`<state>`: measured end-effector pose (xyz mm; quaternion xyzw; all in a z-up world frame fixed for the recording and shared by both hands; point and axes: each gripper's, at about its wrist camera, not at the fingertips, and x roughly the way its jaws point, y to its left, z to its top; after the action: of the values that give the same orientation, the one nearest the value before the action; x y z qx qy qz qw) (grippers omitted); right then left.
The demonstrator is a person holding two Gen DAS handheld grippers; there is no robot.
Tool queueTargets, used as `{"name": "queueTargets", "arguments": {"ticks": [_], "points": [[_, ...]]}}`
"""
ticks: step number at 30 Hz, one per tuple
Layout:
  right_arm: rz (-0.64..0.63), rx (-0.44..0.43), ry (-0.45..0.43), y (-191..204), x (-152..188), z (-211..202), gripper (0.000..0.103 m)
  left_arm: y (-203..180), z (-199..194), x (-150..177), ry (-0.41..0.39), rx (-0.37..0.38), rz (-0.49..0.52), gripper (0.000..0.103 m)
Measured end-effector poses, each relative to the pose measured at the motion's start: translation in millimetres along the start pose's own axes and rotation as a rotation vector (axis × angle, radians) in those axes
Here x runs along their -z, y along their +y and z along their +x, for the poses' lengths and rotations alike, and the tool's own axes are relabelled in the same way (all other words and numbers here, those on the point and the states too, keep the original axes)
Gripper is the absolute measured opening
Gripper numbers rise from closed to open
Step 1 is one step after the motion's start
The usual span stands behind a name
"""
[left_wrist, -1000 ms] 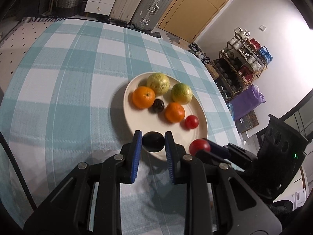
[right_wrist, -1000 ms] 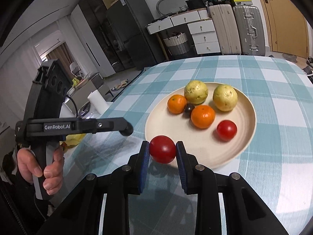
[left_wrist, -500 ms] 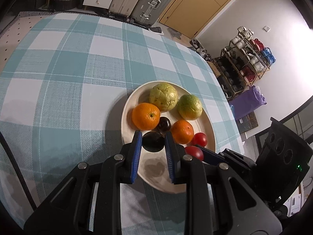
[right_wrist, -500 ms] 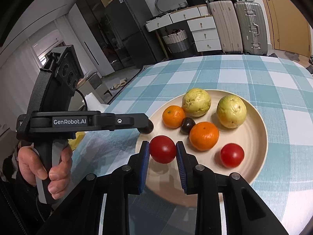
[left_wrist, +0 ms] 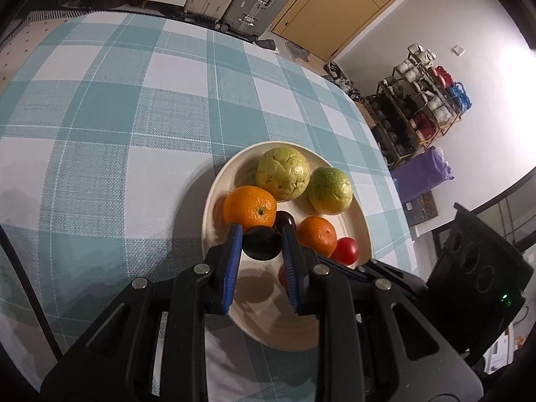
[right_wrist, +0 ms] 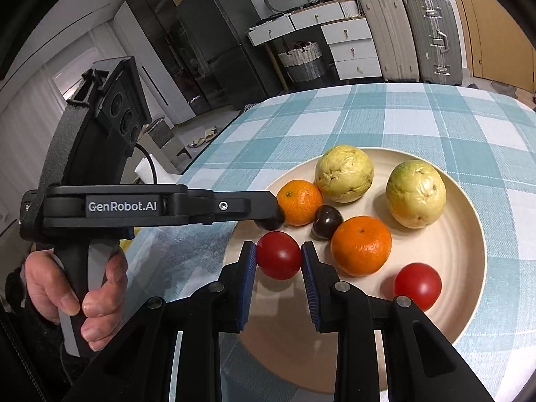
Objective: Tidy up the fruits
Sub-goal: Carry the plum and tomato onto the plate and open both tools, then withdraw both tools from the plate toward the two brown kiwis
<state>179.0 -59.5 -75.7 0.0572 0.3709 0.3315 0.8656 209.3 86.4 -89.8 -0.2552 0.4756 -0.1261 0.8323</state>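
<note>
Now the dark plum (left_wrist: 262, 243), roundish with no clear long axis, sits clamped in my left hand-held gripper (left_wrist: 259, 246) above the plate (left_wrist: 214, 201); my right hand-held gripper (right_wrist: 278, 261) clamps a red tomato (right_wrist: 278, 260). Both have advanced from the plate's near edge.

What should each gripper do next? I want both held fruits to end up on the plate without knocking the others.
Probably lower both a little and open. The left gripper holds a dark plum and the right gripper a red tomato, both over bare plate, close to an orange and a second plum.
</note>
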Motion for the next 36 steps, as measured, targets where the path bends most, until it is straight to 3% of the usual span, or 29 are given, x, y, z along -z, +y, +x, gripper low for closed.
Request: {"name": "queueTargets", "arguments": {"ticks": [5,8,9,15,19,26,30,33,36], "points": [[0.002,0.003,0.009,-1,-3,5,0.03,3,-3,-3,-0.007,0.041,-0.037,0.022],[-0.006,0.005,-0.005,0,-2,0,0.047,0,-9,-2,-0.014,0.046,-0.034,0.027],[-0.005,0.0,-0.011,-1,-2,-2,0.047,-3,-12,-1,-0.017,0.042,-0.029,0.029],[0.003,0.008,-0.057,-3,2,-30,0.053,-16,-31,8,-0.049,-0.01,0.002,0.034],[0.024,0.028,-0.089,-7,9,-52,0.067,-23,-43,21,-0.067,-0.057,0.028,0.036],[0.053,0.047,-0.123,-10,22,-80,0.078,-32,-59,48,-0.081,-0.104,0.031,0.041],[0.053,0.055,-0.13,-6,29,-88,0.081,-44,-69,64,-0.101,-0.132,0.054,0.051],[0.038,0.068,-0.132,-2,33,-94,0.084,-51,-73,74,-0.101,-0.144,0.064,0.066],[0.034,0.077,-0.136,2,39,-103,0.086,-58,-79,84,-0.108,-0.149,0.079,0.07]]}}
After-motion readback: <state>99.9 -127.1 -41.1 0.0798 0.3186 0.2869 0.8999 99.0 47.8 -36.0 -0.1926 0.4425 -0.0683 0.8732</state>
